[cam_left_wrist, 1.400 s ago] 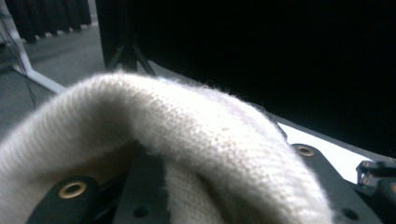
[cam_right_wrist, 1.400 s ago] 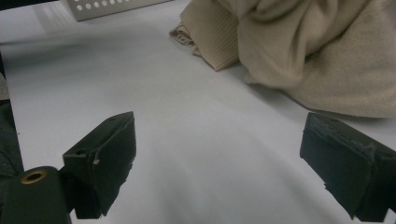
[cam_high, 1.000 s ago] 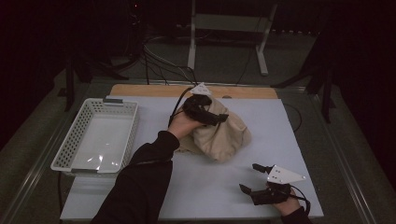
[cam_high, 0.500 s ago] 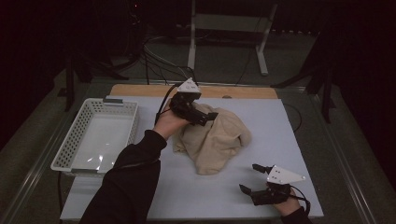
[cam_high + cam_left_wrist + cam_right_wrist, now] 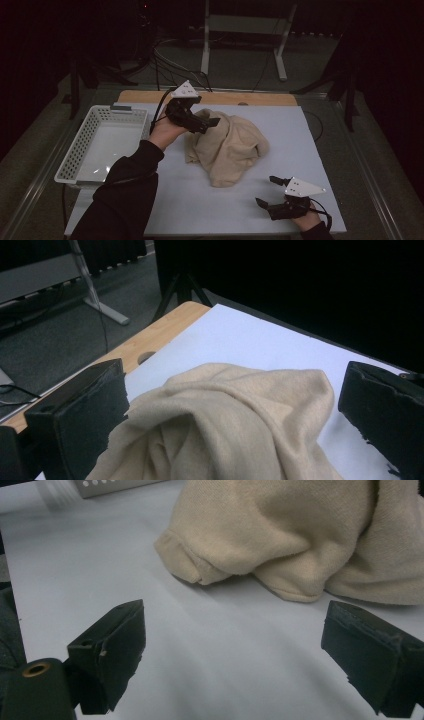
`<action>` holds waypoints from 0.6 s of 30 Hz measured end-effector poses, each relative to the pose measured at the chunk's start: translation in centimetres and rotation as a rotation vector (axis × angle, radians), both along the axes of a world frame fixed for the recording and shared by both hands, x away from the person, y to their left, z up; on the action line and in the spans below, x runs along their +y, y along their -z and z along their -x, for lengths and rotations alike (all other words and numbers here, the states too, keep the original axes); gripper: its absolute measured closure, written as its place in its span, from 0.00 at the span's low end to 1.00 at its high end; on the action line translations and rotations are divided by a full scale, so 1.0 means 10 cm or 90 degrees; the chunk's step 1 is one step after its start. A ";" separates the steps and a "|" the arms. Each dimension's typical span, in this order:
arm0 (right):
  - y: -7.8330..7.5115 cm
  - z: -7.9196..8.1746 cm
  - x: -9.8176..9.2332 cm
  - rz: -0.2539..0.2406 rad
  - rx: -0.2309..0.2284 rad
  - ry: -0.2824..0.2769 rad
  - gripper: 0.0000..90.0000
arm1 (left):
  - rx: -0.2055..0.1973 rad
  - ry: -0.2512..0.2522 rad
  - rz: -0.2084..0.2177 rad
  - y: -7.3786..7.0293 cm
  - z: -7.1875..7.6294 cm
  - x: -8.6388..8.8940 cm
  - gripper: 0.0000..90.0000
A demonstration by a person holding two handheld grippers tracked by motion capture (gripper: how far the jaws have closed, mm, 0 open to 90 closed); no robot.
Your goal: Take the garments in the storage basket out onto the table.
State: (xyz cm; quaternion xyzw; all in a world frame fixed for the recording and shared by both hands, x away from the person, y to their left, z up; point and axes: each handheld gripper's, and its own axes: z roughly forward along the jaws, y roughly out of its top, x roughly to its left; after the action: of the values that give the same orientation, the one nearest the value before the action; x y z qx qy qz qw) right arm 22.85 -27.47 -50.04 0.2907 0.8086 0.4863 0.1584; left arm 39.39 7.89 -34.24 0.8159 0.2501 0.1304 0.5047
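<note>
From the high view, a crumpled beige cloth (image 5: 230,147) lies near the middle of the white table (image 5: 310,150). The left gripper (image 5: 212,122) is held above the cloth's upper left edge, pointing right across it; its jaws have just been opening and nothing is pinched between them. Whether a jaw tip brushes the fabric is hard to tell at this angle. A white basket (image 5: 80,150) sits at the table's left side, well apart from the cloth. The right gripper (image 5: 267,192) rests low near the table's front right corner, jaws apart, pointing left toward the cloth's lower end but clear of it.

In the left gripper view, the two black jaws stand wide at the bottom corners. The beige cloth (image 5: 230,425) bulges up between and beyond them; its fold lies just beside the left jaw's pad, while a strip of white table (image 5: 270,342) separates it from the right jaw.

In the right gripper view, the jaws are spread wide over bare table (image 5: 215,655). The beige cloth (image 5: 300,535) lies ahead of them, its rolled hem nearest, not touching either jaw.
</note>
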 end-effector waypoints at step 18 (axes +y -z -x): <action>-0.01 0.00 -0.01 0.006 -0.004 0.003 0.12 | 0.011 -0.007 -0.014 0.17 0.15 0.21 0.00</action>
State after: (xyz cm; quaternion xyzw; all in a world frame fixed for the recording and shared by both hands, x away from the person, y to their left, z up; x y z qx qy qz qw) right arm 22.80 -27.55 -49.98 0.2902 0.8097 0.4831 0.1634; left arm 37.86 10.02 -35.97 0.8212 0.2571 0.1292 0.4927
